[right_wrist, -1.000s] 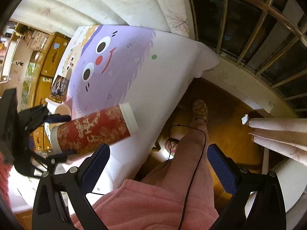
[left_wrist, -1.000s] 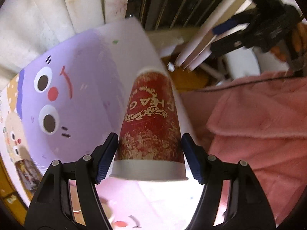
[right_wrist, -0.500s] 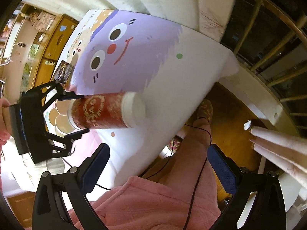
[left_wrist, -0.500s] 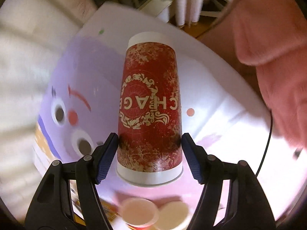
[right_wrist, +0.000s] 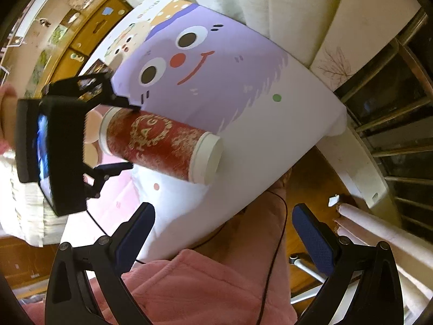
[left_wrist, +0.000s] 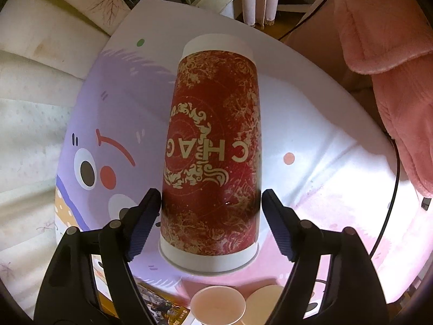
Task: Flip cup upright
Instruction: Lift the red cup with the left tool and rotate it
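A tall red paper cup [left_wrist: 213, 151] with gold print and white bands sits between the fingers of my left gripper [left_wrist: 211, 211], which is shut on it near its wide rim end. The cup's narrower base end points away from the camera, down toward the table. In the right wrist view the cup [right_wrist: 159, 140] is held roughly level above the table, base end toward the table's middle, with my left gripper [right_wrist: 119, 135] at its left end. My right gripper [right_wrist: 223, 233] is open and empty, off the table's near edge above pink cloth.
The table [left_wrist: 311, 124] has a white cover with a purple cartoon face [right_wrist: 194, 62]. Two pale round cup tops [left_wrist: 216, 306] stand below the held cup. Pink clothing [left_wrist: 392, 54] lies right. White curtains [right_wrist: 284, 5] and a dark railing [right_wrist: 392, 94] lie behind the table.
My left gripper has tipped the cup forward and down, over the table, so its base end now points at the tabletop. The right gripper has stayed open and shifted slightly.
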### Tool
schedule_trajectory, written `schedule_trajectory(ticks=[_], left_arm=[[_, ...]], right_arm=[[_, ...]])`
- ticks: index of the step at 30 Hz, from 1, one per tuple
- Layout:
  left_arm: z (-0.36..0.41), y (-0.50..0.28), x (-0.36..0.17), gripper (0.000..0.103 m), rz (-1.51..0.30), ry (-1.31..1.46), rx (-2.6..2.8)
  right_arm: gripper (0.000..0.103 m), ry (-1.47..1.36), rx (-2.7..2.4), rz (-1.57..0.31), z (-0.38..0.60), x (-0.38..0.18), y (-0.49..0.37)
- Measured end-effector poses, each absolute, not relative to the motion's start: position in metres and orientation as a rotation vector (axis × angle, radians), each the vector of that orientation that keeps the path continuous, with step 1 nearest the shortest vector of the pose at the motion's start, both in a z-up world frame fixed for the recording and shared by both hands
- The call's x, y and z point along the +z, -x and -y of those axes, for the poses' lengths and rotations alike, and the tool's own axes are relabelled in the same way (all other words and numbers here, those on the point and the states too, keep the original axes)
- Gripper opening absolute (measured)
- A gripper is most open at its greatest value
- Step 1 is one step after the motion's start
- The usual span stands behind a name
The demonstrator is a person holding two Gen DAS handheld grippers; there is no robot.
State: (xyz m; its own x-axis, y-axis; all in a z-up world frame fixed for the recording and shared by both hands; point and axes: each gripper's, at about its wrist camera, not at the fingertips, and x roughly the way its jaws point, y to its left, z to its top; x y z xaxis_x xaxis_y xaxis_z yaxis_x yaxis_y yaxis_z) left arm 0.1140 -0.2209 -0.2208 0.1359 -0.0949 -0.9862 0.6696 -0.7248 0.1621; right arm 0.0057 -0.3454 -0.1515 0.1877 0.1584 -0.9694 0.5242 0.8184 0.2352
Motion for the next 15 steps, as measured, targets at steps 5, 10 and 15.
schedule_trajectory(ticks=[5, 10, 15], left_arm=[[0.217, -0.102, -0.227, 0.078, -0.544, -1.878, -1.587], [0.213, -0.094, -0.226, 0.083, -0.591, -1.912, -1.538], [0.219, -0.096, -0.211, 0.084, -0.665, -1.833, -1.477]], right_arm=[[0.102, -0.605, -0.272, -1.39, 0.328, -0.157, 0.01], [0.102, -0.615, -0.235, -1.393, 0.326, -0.16, 0.02], [0.102, -0.579, -0.178, -1.368, 0.337, -0.152, 0.014]])
